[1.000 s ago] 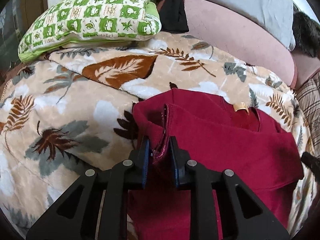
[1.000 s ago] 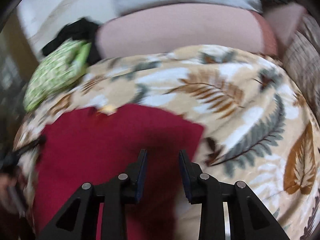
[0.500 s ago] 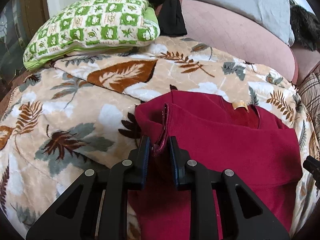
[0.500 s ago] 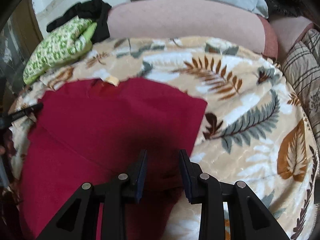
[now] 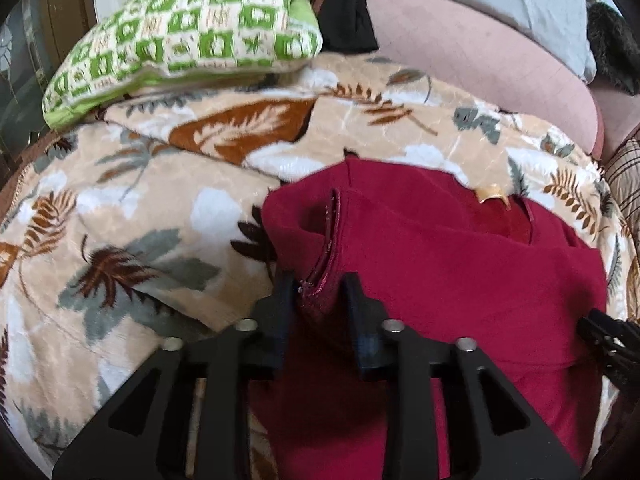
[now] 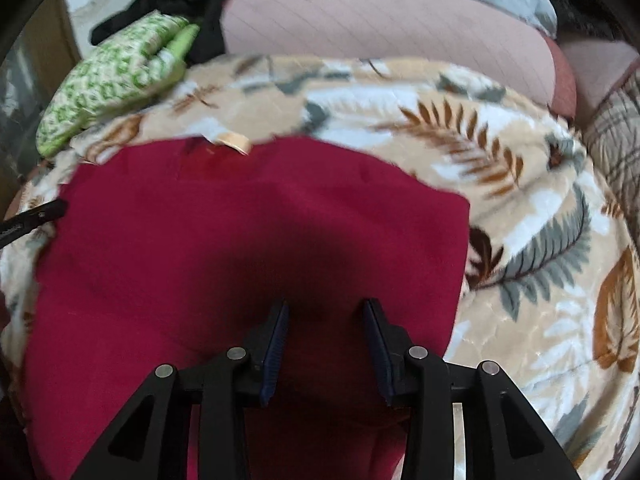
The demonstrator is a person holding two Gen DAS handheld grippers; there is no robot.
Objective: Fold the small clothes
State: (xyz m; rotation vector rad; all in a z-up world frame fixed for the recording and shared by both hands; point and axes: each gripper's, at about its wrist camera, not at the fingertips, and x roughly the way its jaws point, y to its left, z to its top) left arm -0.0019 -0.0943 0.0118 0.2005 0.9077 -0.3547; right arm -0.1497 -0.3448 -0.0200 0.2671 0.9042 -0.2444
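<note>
Red garment (image 5: 460, 280) | soft knit, folded | on plush leaf-print blanket (image 5: 140, 208)

A matt, soft-knit crimson garment (image 5: 460, 280) is spread over a plush, fleecy leaf-print blanket (image 5: 140, 208). Matt black plastic grippers with bright metal pins are seen; a woven green-checked cushion (image 5: 192, 32) is shown behind.

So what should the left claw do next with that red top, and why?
Probably draw back and let the sleeve settle. The left claw has just been opening; the folded-over sleeve cuff stands between its fingers, which look spread clear of it, so the sleeve seems already laid across the red top. The right claw hovers open over the cloth, gripping nothing.
</note>
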